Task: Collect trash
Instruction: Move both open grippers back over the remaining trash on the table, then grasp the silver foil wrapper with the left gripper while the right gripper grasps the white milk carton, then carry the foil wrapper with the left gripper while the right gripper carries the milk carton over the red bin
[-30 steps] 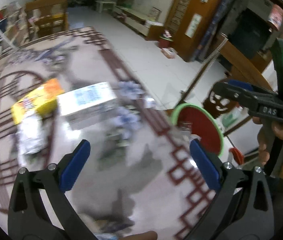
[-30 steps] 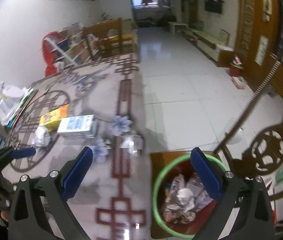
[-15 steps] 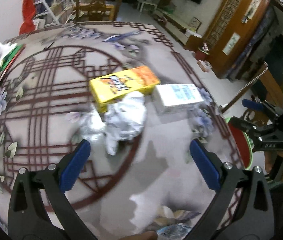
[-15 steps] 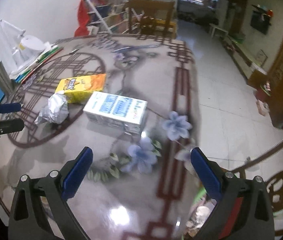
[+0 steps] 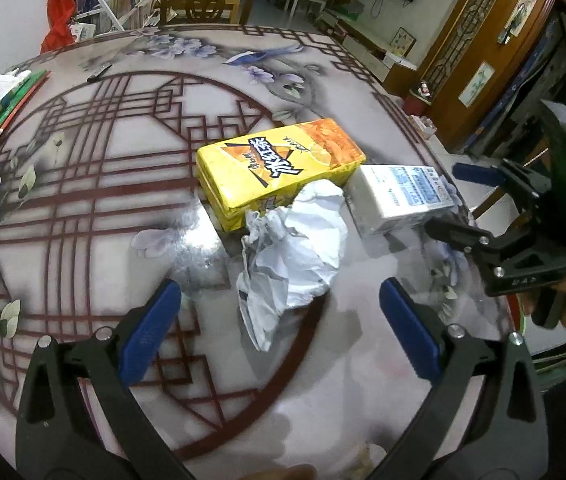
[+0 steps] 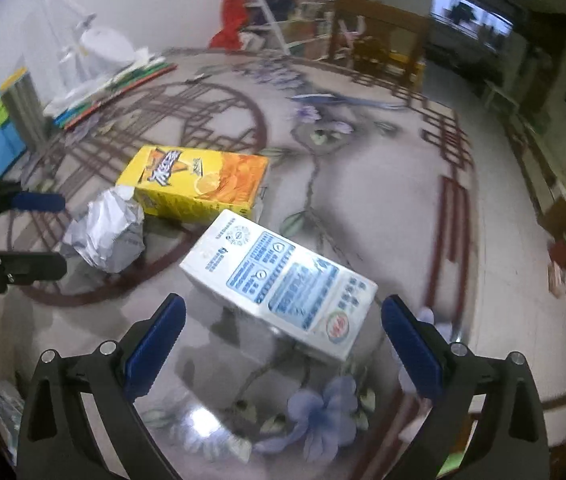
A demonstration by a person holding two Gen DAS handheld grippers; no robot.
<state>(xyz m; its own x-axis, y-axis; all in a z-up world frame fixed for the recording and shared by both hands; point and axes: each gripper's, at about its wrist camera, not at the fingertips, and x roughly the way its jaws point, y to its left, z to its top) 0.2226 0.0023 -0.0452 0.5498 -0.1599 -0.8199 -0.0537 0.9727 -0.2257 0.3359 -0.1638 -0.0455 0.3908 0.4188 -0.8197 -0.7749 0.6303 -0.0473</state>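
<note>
Both of my claws have swung away from the bin and closed in on the litter since a second ago. My left claw (image 5: 279, 312) stands wide open, straddling the near end of the crumpled paper wad (image 5: 295, 252); my right claw (image 6: 281, 332) is just as wide, with the white milk carton (image 6: 283, 284) lying between its tips. All of it sits on the patterned bench (image 5: 83, 200).

I count three pieces of trash: one paper wad, one white carton, and one yellow lemon-tea carton (image 5: 279, 166), which touches the wad. The wad looks light and soft, so it should crush in anywhere; I'd pinch its bulk. Both cartons look stiff but glossy and probably light, perhaps empty; I'd grip across the narrow sides, mid-length, lest they slip on the slick bench.
</note>
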